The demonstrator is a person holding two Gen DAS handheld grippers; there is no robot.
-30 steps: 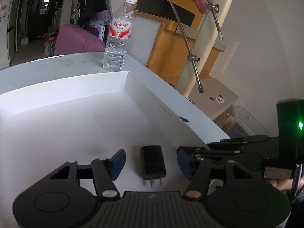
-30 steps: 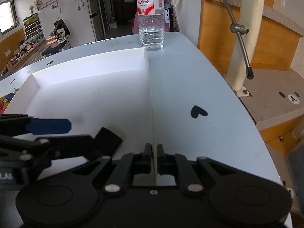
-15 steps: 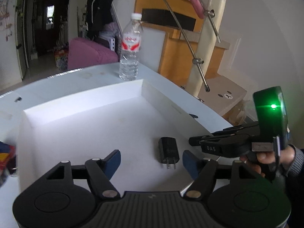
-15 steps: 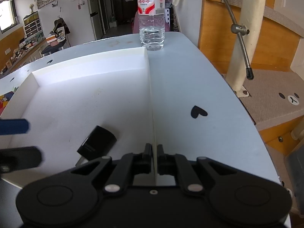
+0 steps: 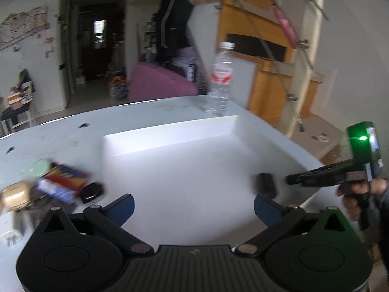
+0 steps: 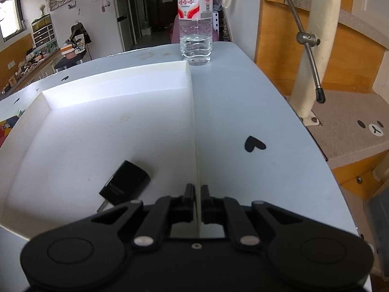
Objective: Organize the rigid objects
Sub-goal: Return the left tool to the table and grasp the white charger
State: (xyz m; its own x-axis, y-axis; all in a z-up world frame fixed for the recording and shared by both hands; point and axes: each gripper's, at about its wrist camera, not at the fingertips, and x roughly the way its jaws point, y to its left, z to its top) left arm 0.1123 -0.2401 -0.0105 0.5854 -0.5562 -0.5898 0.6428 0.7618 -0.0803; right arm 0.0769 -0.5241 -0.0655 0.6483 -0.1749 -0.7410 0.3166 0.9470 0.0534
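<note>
A black plug-in charger (image 6: 125, 185) lies inside the white tray (image 6: 109, 92), near its front right corner; it also shows in the left wrist view (image 5: 266, 185). My right gripper (image 6: 198, 194) is shut on the tray's thin right wall (image 6: 194, 121) at the front. My left gripper (image 5: 194, 206) is open and empty, raised above the tray's (image 5: 170, 136) front edge. A blurred pile lies left of the tray: a colourful box (image 5: 64, 178), a small black object (image 5: 92, 192), a tan case (image 5: 14, 197).
A water bottle (image 6: 195, 22) stands on the pale blue table (image 6: 243, 102) just behind the tray's far right corner. A black heart sticker (image 6: 254, 144) marks the table right of the tray. The table edge drops to stairs and a cat tree at the right.
My left gripper has pulled back, risen and swung left, away from the charger, which stays in the tray. The pile left of the tray has come into view. The right gripper has not moved.
</note>
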